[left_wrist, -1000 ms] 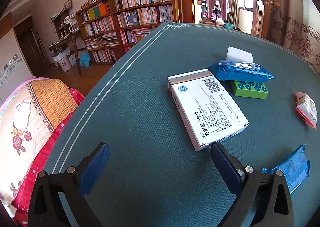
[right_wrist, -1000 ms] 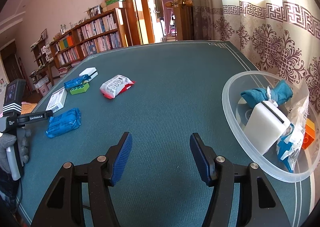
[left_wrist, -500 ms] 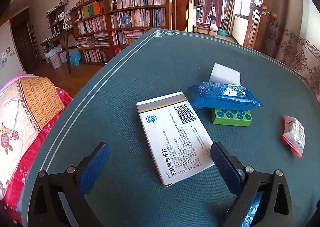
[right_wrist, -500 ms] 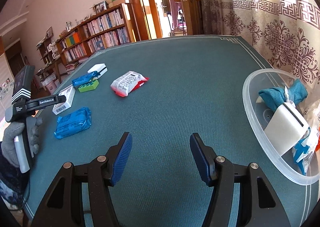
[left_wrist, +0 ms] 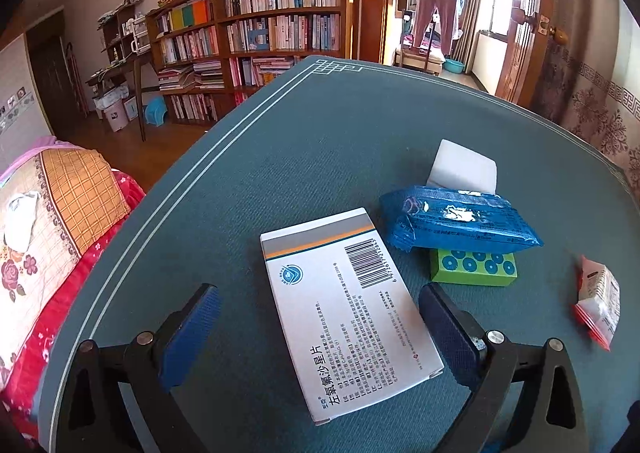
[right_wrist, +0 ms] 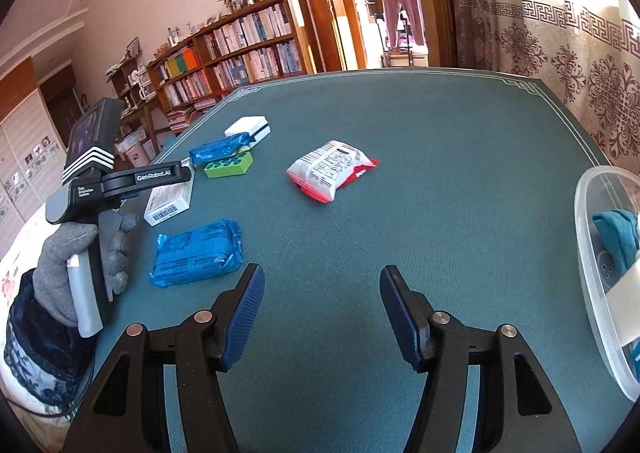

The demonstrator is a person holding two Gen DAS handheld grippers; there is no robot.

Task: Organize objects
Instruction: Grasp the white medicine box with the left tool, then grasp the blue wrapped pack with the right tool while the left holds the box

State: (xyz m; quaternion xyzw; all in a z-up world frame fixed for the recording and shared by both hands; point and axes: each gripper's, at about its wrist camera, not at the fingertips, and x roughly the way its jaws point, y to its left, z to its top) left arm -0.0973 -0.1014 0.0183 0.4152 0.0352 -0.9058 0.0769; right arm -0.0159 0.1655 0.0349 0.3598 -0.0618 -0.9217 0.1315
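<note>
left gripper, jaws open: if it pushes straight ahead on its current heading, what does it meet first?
Most likely the white medicine box, which already lies between the open fingers of the left gripper. Beyond it sit the blue packet and the green block under it. Gripper height above the table is unclear.

The left gripper [left_wrist: 316, 337] has its jaws spread wide, and a white box [left_wrist: 348, 309] lies flat between them; bare green tablecloth [left_wrist: 248, 181] shows between the box and the left finger, while the right finger sits close beside the box's edge. Ahead and to its right, a blue packet [left_wrist: 460, 219] resting on a green block [left_wrist: 474, 267] blocks the way, with a white block [left_wrist: 464, 167] just behind. The right gripper [right_wrist: 322, 311], also spread open, has bare cloth straight ahead. To its left lies a blue pouch [right_wrist: 198, 251]; farther ahead, a red and white packet [right_wrist: 330, 169]. A clear bowl [right_wrist: 588, 253] rim stands close on its right.
</note>
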